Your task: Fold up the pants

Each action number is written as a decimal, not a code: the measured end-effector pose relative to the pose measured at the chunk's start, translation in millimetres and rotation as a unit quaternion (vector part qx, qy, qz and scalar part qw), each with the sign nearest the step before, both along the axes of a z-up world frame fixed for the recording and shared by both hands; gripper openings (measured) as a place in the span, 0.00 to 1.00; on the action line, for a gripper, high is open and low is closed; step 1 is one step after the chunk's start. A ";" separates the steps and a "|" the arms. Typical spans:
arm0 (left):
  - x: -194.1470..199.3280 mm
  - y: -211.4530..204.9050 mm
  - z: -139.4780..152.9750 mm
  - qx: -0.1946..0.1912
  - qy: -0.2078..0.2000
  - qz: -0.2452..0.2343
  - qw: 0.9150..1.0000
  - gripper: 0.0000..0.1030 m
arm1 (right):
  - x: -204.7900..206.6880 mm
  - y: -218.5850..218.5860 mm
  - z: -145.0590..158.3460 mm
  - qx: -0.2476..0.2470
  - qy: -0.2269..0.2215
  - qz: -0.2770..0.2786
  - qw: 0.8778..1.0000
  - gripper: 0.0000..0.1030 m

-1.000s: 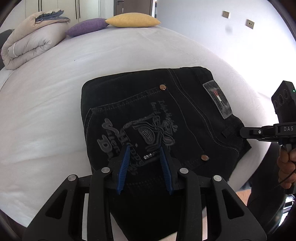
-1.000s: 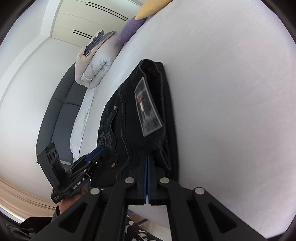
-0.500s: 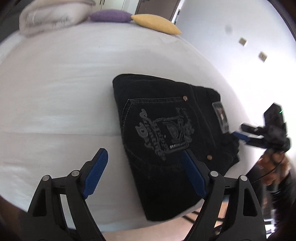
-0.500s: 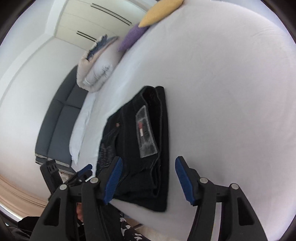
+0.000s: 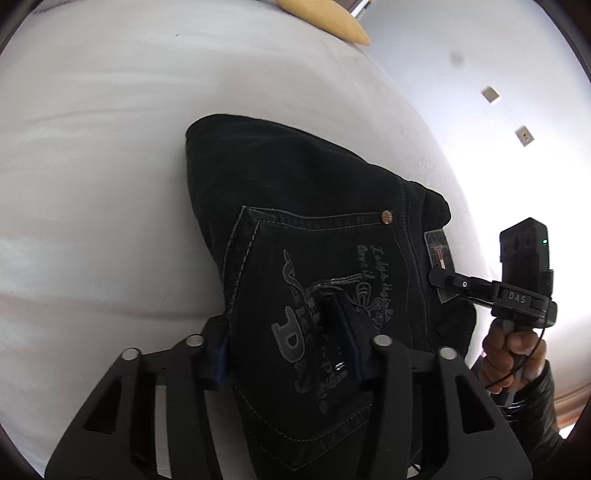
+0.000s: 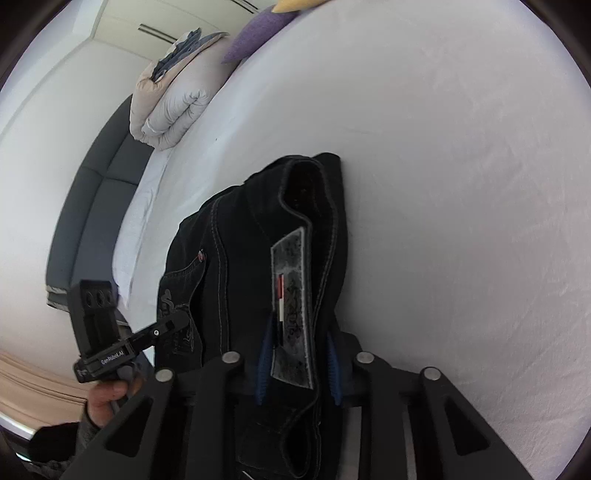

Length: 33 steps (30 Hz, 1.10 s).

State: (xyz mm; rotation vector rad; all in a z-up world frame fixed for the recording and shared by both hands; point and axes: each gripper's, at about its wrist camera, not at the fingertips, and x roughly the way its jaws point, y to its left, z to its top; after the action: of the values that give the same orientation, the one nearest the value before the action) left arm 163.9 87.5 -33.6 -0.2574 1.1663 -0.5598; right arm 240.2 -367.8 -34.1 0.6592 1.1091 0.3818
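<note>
Black pants (image 5: 314, 236), already folded into a compact stack, lie on the white bed (image 5: 92, 184), centre to lower centre of both wrist views, with the back pocket and its embroidered design facing up. A second ago the left gripper (image 5: 291, 350) had its jaws narrow on the pocket area and the right gripper (image 6: 297, 365) was fully closed at the waistband edge; half a second ago both had let go and stood wide, pulled back from the stack. Now both are back in and closing on the near edge. In the left wrist view, lower centre, the denim fills the gap between the jaws, one blue pad half buried at the fold's left side, the other over the embroidery. In the right wrist view, lower centre, the jaws straddle the waistband with the grey brand patch (image 6: 291, 314) between them; the pads look to be against the cloth, though how firm that bite is cannot be told. The right gripper also shows at the right edge of the left view, its tip on the patch, a hand (image 5: 513, 354) around its handle. Reading: a release and re-grip, not an ending. Likely either one more fold or a lift and shift of the stack. A yellow pillow (image 5: 325, 18) sits at the top of the frame, well apart.
</note>
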 end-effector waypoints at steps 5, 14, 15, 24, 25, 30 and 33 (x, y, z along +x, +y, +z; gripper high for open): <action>-4.2 -6.0 27.9 0.003 -0.036 -0.008 0.999 0.18 | -12.1 5.4 40.4 -0.005 -0.057 0.012 0.998 0.18; 54.1 -37.7 79.9 -0.003 -0.105 -0.033 0.994 0.18 | 31.8 -41.2 85.1 -0.010 -0.110 -0.004 0.994 0.18; 63.3 -40.6 78.2 0.000 -0.106 -0.035 0.994 0.18 | 40.0 -46.0 83.1 -0.010 -0.108 -0.005 0.994 0.18; 121.0 -72.7 13.5 0.057 -0.085 -0.025 0.994 0.36 | 79.4 -92.7 -12.0 0.011 -0.036 -0.046 0.998 0.27; 121.0 -69.8 9.3 0.060 -0.087 -0.017 0.994 0.46 | 76.6 -96.1 -16.8 0.027 -0.045 -0.052 0.997 0.27; 120.2 -61.6 9.9 0.054 -0.089 -0.005 0.995 0.51 | 71.7 -90.8 -11.7 0.015 -0.063 -0.055 0.996 0.37; 96.7 -53.4 21.4 0.069 -0.127 0.004 0.990 0.52 | 56.0 -86.4 7.4 -0.015 -0.076 -0.070 0.995 0.53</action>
State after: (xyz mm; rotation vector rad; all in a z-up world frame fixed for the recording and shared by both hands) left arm 260.6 34.1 -12.2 -0.0694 0.9514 -0.4876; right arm 296.2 -454.2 -26.7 0.6653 0.9171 0.2889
